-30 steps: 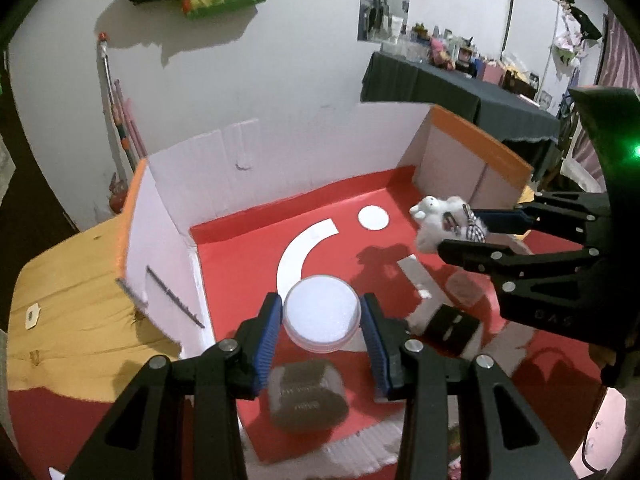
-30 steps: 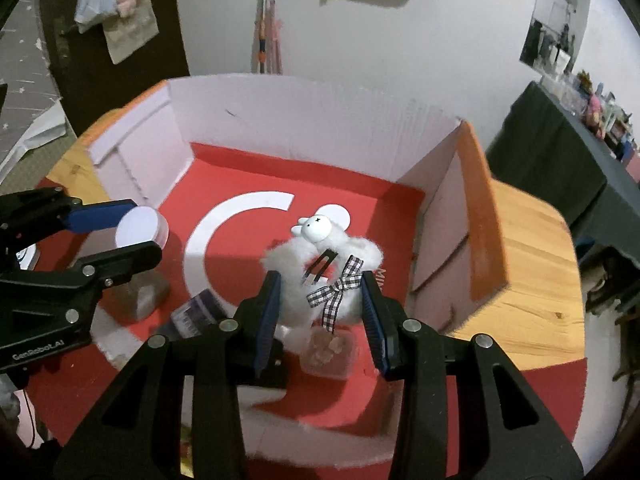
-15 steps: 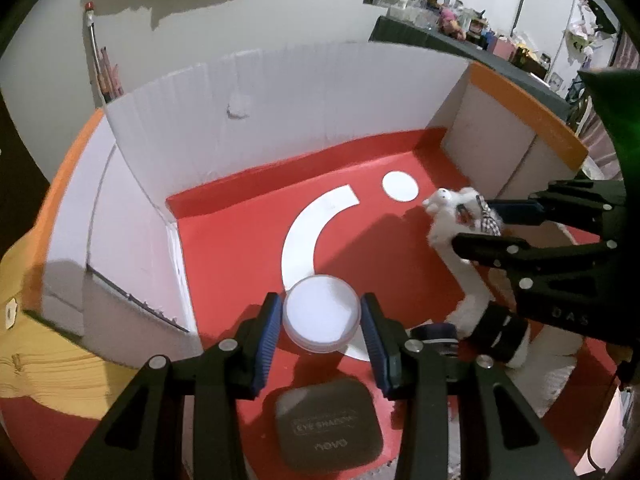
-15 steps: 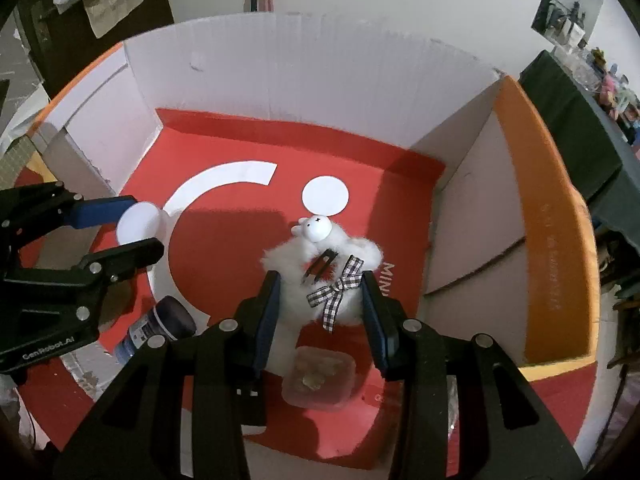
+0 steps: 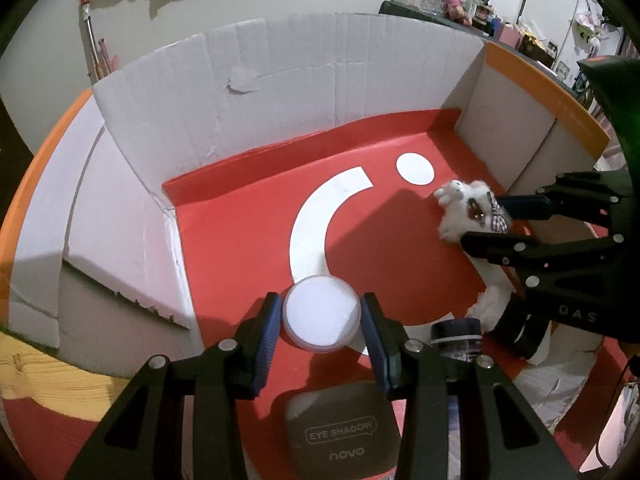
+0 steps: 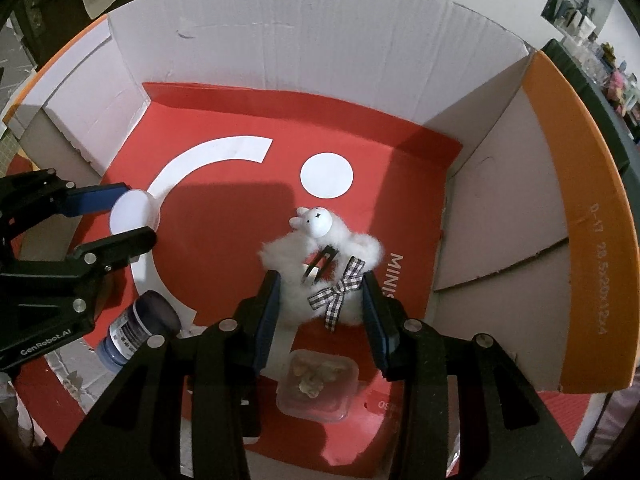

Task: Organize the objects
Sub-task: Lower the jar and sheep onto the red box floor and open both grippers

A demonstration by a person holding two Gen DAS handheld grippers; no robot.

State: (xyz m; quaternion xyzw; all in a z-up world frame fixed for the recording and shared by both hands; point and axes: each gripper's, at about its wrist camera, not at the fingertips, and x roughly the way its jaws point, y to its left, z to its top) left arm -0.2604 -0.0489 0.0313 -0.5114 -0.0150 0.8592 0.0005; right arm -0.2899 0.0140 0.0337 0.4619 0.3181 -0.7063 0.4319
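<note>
My left gripper (image 5: 320, 322) is shut on a round white-lidded container (image 5: 320, 318) and holds it over the red floor of an open cardboard box (image 5: 248, 216); it also shows in the right wrist view (image 6: 134, 216). My right gripper (image 6: 320, 304) is shut on a white fluffy plush toy (image 6: 320, 252) with a checked bow, held over the box's right side; it shows in the left wrist view (image 5: 468, 210) too.
The box has white walls (image 6: 300, 36) and an orange right flap (image 6: 576, 208). Near its front lie a grey eye-shadow case (image 5: 344, 436), a dark blue jar (image 6: 138, 332) and a small clear plastic box (image 6: 316, 384) with brownish contents.
Both grippers have moved forward and down into the box with their objects still held. The box walls now fill the views, and the eye-shadow case, jar and clear box have slid toward me.
</note>
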